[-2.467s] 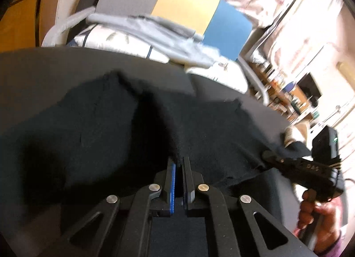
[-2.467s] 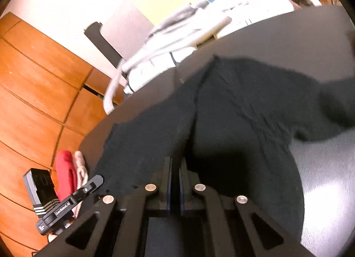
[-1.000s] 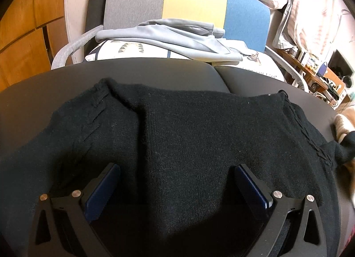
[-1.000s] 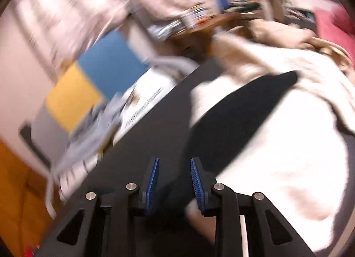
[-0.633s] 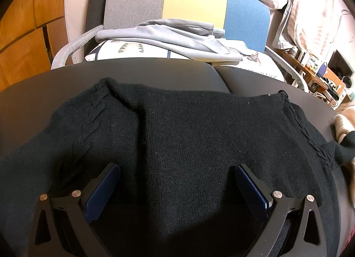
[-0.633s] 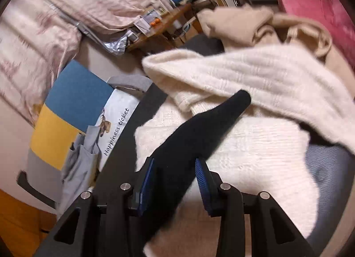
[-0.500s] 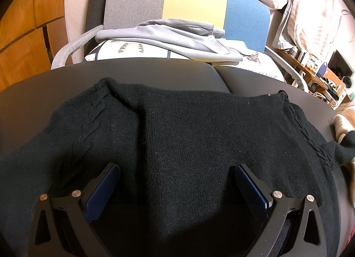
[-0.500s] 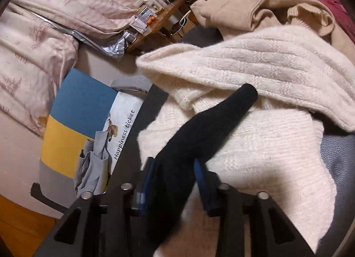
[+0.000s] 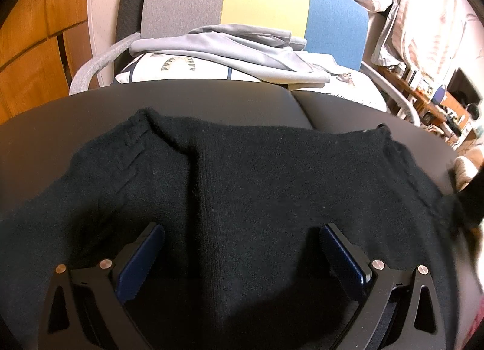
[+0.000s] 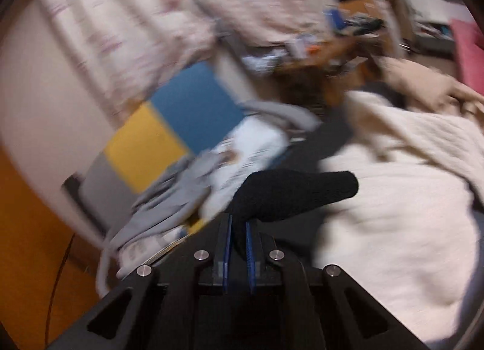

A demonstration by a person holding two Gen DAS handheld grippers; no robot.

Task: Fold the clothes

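Note:
A black knit sweater [image 9: 242, 186] lies spread on the dark table [image 9: 211, 99]. My left gripper [image 9: 242, 247] is open, its fingers wide apart over the sweater's near part. My right gripper [image 10: 239, 229] is shut on the sweater's black sleeve [image 10: 296, 196], whose cuff sticks out to the right, lifted above a cream knit sweater [image 10: 393, 199]. That sleeve shows as a dark blur at the right edge of the left wrist view [image 9: 472, 196]. The right wrist view is motion-blurred.
A chair with a grey, yellow and blue back [image 9: 257, 2] stands behind the table, with a grey garment [image 9: 242, 47] and a white cushion [image 9: 181, 69] on its seat. Beige and cream clothes [image 10: 423, 93] pile at the right. Wooden panels [image 9: 36, 32] are at the left.
My right gripper has closed on the black sleeve and lifted it off the cream sweater, swinging fast. My left gripper has stayed open and still over the sweater.

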